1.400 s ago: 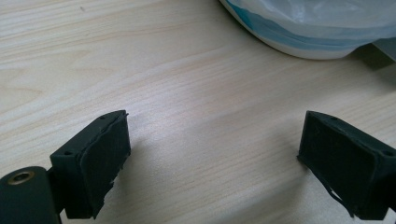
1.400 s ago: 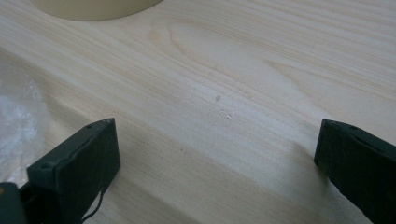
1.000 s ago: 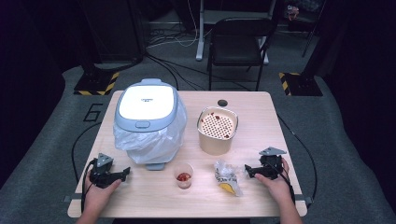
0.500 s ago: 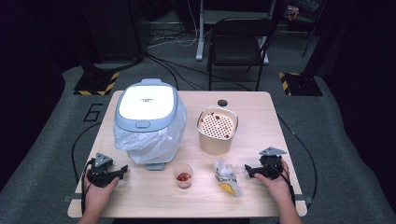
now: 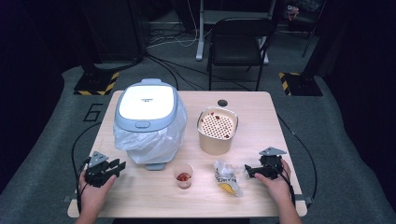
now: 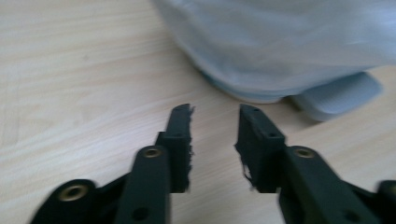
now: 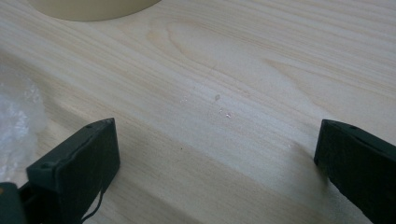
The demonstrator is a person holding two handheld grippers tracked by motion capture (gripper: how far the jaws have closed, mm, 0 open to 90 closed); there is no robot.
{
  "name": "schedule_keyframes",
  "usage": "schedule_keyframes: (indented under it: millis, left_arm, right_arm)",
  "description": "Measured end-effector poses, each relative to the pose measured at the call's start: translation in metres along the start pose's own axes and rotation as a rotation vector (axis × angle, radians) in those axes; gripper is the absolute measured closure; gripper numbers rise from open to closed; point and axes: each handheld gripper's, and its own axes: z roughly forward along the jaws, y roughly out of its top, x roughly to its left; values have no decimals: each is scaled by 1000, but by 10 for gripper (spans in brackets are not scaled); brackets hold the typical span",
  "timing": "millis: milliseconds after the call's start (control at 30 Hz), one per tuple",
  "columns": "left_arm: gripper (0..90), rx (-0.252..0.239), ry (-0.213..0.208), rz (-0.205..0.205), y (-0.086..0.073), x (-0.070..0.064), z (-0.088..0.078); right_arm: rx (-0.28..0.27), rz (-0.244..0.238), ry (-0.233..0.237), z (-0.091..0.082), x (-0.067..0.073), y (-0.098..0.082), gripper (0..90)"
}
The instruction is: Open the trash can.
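Both tongs are empty, your left one just narrowed beside the lined bin, your right one spread near the snack wrapper, so you seem at the start: next, grab that wrapper.

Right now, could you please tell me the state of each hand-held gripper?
Left hand-held gripper: open, empty, jaws just been closing.
Right hand-held gripper: wide open, empty.

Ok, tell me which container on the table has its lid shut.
The bin lined with a plastic bag: its grey lid is down, while the beige tub and small cup stand open.
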Motion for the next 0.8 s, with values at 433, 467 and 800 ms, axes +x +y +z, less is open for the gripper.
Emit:
schedule_keyframes:
  millis: [433,467,800]
  left_arm:
    - [900,72,-126,113,18,-37,11]
    - [900,65,-137,117,19,-40,13]
    - [900,85,-214,154,27,-65,29]
  right_arm:
    - [0,0,0,0,0,0,0]
    - [0,0,0,0,0,0,0]
    - [0,0,0,0,0,0,0]
